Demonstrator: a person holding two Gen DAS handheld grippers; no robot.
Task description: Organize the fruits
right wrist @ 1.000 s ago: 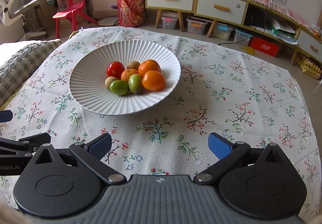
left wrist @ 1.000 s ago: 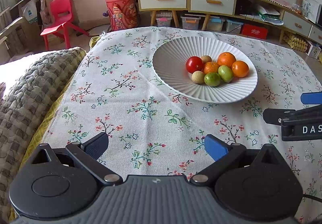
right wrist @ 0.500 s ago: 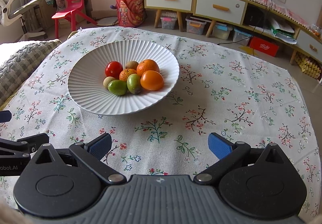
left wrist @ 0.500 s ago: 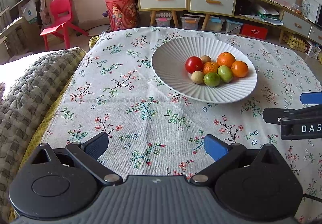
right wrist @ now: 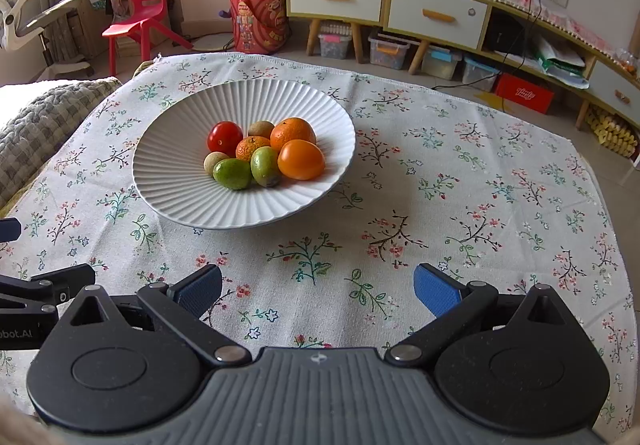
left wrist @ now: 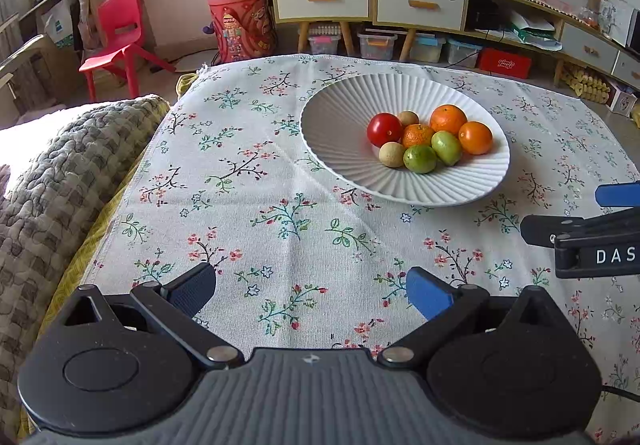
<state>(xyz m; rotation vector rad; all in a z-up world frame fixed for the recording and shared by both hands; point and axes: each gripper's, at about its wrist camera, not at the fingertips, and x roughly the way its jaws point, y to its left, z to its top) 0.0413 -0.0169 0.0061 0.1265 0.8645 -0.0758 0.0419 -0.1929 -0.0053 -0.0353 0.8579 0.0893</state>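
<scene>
A white ribbed plate [left wrist: 344,125] [right wrist: 172,165] sits on the floral tablecloth and holds several fruits in a cluster: a red tomato [left wrist: 384,129] [right wrist: 225,137], oranges [left wrist: 448,119] [right wrist: 293,134], green fruits [left wrist: 420,159] [right wrist: 232,174] and small tan ones [left wrist: 392,154]. My left gripper [left wrist: 310,291] hovers open over the cloth, well short of the plate and to its left. My right gripper [right wrist: 318,289] is open too, near the table's front, with nothing between its fingers. Each gripper shows at the edge of the other's view.
A knitted grey blanket [left wrist: 48,181] lies along the table's left edge. Beyond the table stand a red child's chair [left wrist: 120,33], a red toy bin [left wrist: 242,25] and low cabinets with drawers [right wrist: 436,13]. Bare floral cloth [right wrist: 480,181] spreads right of the plate.
The right wrist view has shifted slightly, so the plate sits a little further left and down. The left gripper has not visibly moved. Both stay open.
</scene>
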